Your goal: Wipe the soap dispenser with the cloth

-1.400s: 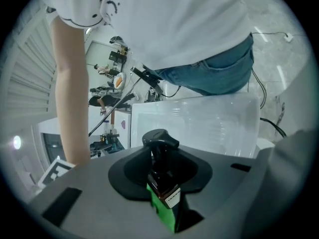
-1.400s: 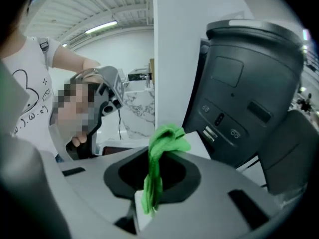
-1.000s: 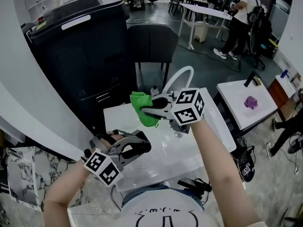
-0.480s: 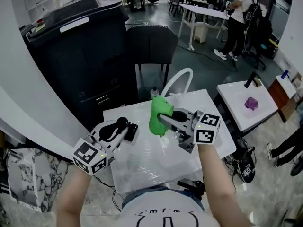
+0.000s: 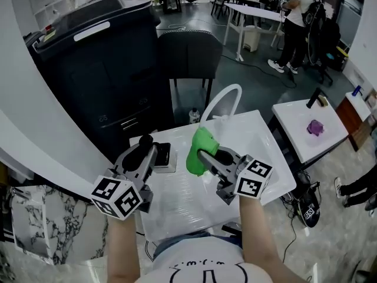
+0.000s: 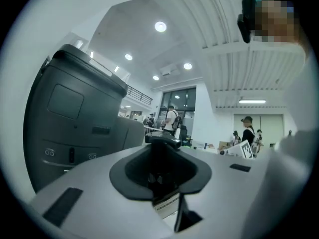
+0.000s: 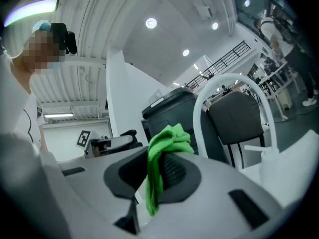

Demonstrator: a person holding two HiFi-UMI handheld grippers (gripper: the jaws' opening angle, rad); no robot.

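My left gripper [image 5: 148, 151] is shut on the black soap dispenser [image 5: 161, 155] and holds it over the left part of the white table [image 5: 253, 137]. In the left gripper view the dispenser [image 6: 160, 158] fills the gap between the jaws, its pump head on top and a pale label below. My right gripper [image 5: 203, 155] is shut on the green cloth [image 5: 200, 148], which bunches over the fingertips and hangs down. In the right gripper view the cloth [image 7: 162, 148] drapes between the jaws. The cloth sits a short gap to the right of the dispenser, apart from it.
A large black bin [image 5: 100, 58] stands behind the table at left, with a dark chair [image 5: 188, 52] and a white curved chair back [image 5: 222, 99] behind the far edge. A small bottle [image 5: 193, 115] stands there too. Another white table [image 5: 300, 114] holds a purple thing [image 5: 315, 127].
My left gripper has risen from the near left, moved forward and rolled over with the dispenser. My right gripper has brought the cloth nearer and a little to the right.
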